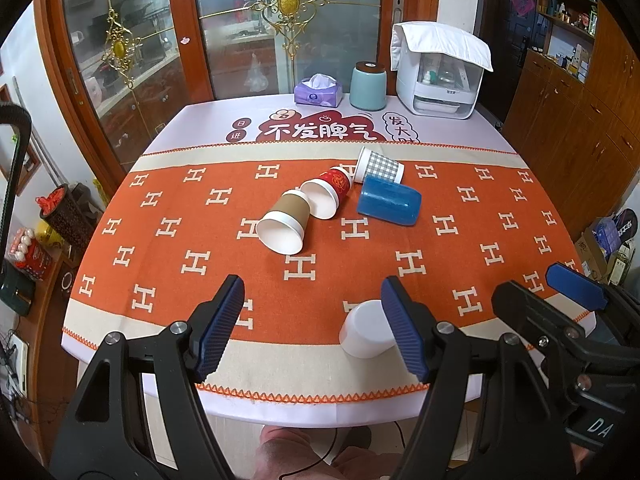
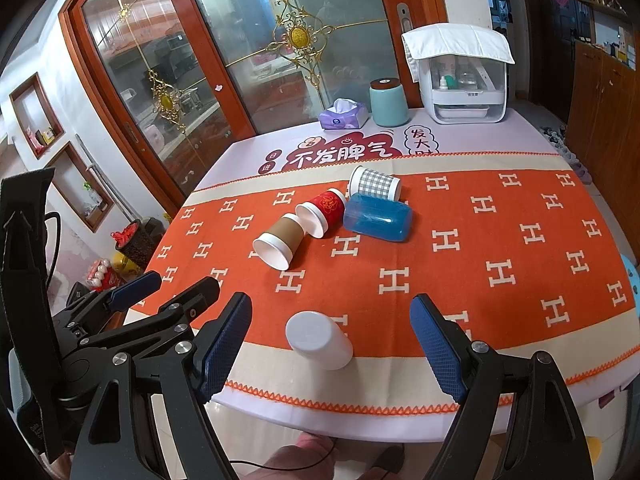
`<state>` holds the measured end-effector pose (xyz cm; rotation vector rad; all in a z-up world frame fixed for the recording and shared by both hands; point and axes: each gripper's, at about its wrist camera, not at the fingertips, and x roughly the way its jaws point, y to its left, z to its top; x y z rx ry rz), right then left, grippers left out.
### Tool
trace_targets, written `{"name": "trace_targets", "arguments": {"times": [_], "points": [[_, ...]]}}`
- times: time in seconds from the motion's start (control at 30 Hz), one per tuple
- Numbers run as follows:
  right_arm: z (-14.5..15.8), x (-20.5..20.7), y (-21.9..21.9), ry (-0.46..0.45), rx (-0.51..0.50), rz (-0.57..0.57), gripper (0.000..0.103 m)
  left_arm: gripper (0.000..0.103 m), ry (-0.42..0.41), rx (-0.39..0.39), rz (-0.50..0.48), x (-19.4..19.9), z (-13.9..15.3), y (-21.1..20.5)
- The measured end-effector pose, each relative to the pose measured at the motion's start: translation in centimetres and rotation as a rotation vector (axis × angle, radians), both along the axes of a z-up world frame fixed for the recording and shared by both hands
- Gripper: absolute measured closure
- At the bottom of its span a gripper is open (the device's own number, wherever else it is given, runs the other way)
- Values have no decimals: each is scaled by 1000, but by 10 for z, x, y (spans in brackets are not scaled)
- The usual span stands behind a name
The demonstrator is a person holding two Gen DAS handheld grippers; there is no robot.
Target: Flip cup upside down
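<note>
A white cup point(image 2: 320, 339) stands upside down near the table's front edge; it also shows in the left wrist view point(image 1: 366, 334), partly behind my left gripper's right finger. Four cups lie on their sides mid-table: a brown one point(image 1: 283, 225), a red one point(image 1: 328, 194), a checked one point(image 1: 379, 165) and a blue one point(image 1: 389, 199). My left gripper point(image 1: 312, 326) is open and empty, just left of the white cup. My right gripper point(image 2: 332, 344) is open and empty, with the white cup between its fingers, untouched.
An orange cloth with H marks point(image 1: 440, 256) covers the round table. At the back stand a tissue box point(image 1: 318, 92), a teal canister point(image 1: 368, 86) and a white appliance under a cloth point(image 1: 440, 70). Glass doors stand behind, wooden cabinets to the right.
</note>
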<state>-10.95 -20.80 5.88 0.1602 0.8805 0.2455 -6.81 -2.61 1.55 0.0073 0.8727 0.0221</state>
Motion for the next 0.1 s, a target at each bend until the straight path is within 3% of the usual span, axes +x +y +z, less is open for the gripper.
{"name": "trace_targets", "arguments": {"times": [0.1], "points": [[0, 0, 0, 1, 1, 0, 20, 35, 0, 0, 0, 0, 0, 0]]}}
